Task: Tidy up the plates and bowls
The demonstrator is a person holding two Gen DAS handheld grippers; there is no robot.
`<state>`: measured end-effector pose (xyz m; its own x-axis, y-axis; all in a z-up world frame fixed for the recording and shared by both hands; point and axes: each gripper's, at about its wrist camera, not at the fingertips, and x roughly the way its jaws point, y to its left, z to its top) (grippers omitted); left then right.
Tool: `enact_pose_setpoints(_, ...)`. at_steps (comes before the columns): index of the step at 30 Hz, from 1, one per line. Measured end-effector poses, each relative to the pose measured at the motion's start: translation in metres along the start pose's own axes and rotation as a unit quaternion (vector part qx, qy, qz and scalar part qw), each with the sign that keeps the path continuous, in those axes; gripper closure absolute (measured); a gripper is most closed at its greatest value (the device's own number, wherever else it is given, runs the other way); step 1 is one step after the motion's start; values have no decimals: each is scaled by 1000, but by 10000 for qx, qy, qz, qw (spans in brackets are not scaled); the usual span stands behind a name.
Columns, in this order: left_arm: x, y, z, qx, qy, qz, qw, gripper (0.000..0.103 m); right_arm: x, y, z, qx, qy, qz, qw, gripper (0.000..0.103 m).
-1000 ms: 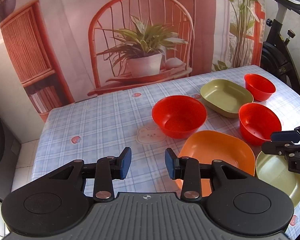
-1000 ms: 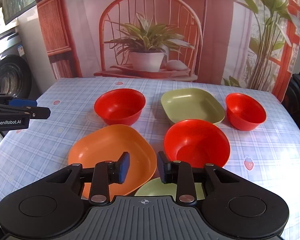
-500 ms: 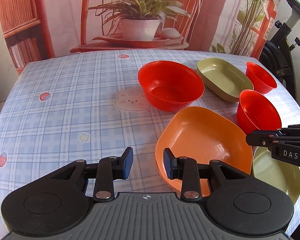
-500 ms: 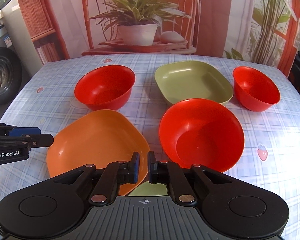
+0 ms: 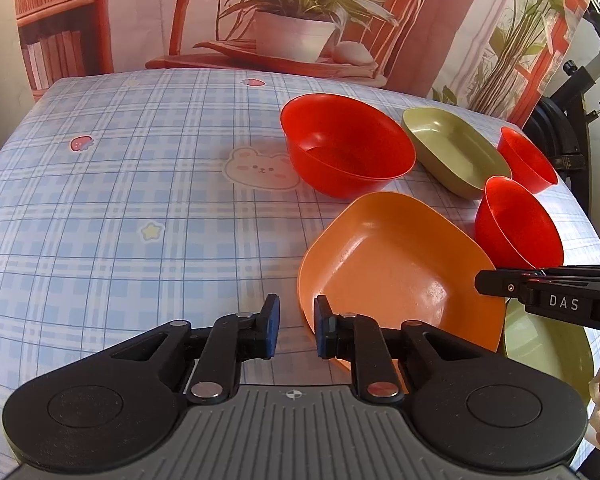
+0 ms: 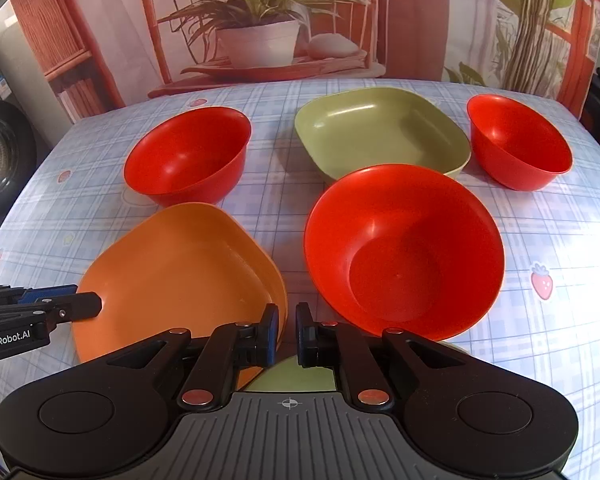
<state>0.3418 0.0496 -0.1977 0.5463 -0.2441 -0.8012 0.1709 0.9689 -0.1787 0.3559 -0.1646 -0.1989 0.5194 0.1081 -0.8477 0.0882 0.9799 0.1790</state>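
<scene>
Left wrist view: the left gripper [image 5: 296, 330] has just been closing its jaws; they stand nearly shut on nothing, just beside the orange plate [image 5: 400, 276] on the worktop [image 5: 140, 200]. The plate looks light, stiff and slick; its raised rim is the place to pinch.

Right wrist view: the right gripper [image 6: 287, 334] is likewise shut and empty, over the green plate [image 6: 296, 376]. The big red bowl [image 6: 404, 252] crowds that rim.

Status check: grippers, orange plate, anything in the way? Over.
Left gripper and right gripper just closing, nearly shut, at opposite rims of orange plate; whether rim sits between them unclear. Plate overlaps near green plate. Big red bowl close beside.
</scene>
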Motion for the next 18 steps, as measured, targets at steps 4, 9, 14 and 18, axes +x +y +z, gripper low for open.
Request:
enact_pose_setpoints(4, -1, -3, -1, -21, -37, 39, 10000, 95, 0, -1, -1, 69, 13, 96, 9999, 97)
enact_pose_setpoints(9, -14, -5, 1, -2, -141, 157, 9998, 95, -8, 5, 1, 43, -63, 152, 9999, 98)
enact_pose_setpoints(14, -39, -6, 6, -20, -362, 230, 9991, 95, -23, 11, 4, 87, -205, 299, 9993, 98)
enact_pose_setpoints(18, -56, -11, 8, 35, -521, 276, 9983, 95, -40, 10, 4, 135, -345, 417, 9984, 98)
